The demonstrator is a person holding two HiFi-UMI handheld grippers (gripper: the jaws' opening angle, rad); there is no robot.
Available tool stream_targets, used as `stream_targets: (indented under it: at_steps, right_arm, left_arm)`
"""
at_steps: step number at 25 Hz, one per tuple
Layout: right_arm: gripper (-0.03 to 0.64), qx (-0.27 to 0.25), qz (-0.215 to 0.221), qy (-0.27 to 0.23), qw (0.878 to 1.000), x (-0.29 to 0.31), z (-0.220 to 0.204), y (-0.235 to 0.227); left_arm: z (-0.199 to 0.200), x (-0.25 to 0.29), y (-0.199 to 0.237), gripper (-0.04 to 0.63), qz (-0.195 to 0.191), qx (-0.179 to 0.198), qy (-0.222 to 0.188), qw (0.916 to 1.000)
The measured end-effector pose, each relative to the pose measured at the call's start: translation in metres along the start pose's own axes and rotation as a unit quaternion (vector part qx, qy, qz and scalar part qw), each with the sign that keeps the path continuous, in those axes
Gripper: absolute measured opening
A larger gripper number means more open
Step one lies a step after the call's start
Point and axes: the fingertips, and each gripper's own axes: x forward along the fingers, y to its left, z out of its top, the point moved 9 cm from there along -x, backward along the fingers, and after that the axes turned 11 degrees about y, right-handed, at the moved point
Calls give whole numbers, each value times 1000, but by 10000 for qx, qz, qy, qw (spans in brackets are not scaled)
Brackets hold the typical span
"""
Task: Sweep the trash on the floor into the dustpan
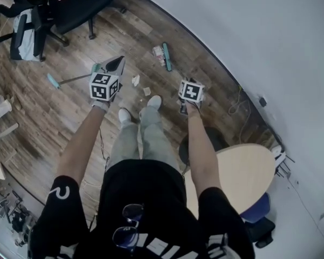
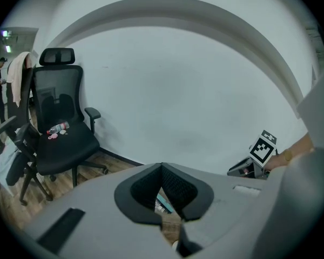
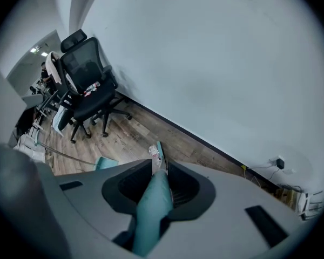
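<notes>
Wooden plank floor runs up to a plain white wall, with a round counter by the person's right side. The dustpan lies on the floor just ahead of the left tongs, its long handle trailing away to the left. Its mouth is dark, and I cannot tell what is in it. Two trash scraps lie in front of the shoes, and a wrapper touches the teal broom head nearer the wall. Both arms reach forward and down, well apart. The left tongs are drawn together at the tips with nothing between them. The right tongs are clamped on the teal broom handle. Only the left gripper view shows the office chair upright, with a bottle on its seat.
</notes>
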Motion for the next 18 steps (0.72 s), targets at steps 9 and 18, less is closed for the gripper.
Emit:
stream_targets:
  at_steps: [9, 18]
  right_arm:
    - [84, -893, -367, 229, 9951, 5, -10, 32]
    - [84, -1136, -447, 240, 9922, 12, -53, 91]
  left_arm:
    - [-24, -28, 25, -3, 222, -221, -97, 9995]
    - [-71, -78, 66, -3, 360, -390, -205, 9984]
